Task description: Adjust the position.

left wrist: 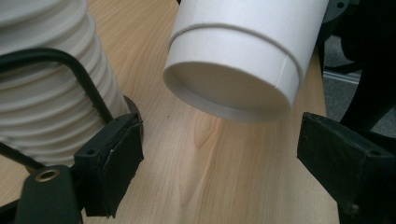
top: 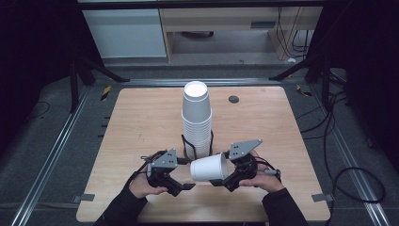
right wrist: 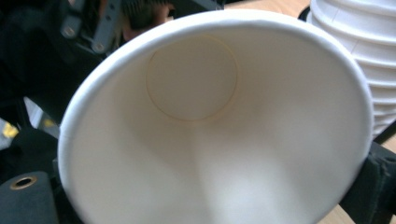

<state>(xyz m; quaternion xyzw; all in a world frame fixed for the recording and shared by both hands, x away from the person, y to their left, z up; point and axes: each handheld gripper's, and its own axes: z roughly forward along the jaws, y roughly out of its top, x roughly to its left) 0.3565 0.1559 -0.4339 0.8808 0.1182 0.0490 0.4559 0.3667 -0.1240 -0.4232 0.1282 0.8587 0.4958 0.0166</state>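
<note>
A tall stack of upside-down white paper cups (top: 196,117) stands mid-table in a black wire holder (top: 188,143). My right gripper (top: 221,168) is shut on a single white cup (top: 209,168), held sideways above the table with its base toward the left. In the right gripper view I look into the cup's mouth (right wrist: 210,130), my right gripper (right wrist: 205,191) clamping its rim, the stack (right wrist: 355,42) at the right. My left gripper (top: 184,174) is open just left of the cup. In the left gripper view the cup's base (left wrist: 238,51) hangs just ahead of my left gripper (left wrist: 224,149), and the stack (left wrist: 42,84) is at left.
The wooden table (top: 141,122) has a small dark grommet (top: 234,99) behind the stack. Black stand legs (top: 101,70) and cables (top: 339,132) lie on the grey floor around it. Metal rails (top: 51,155) run along both sides.
</note>
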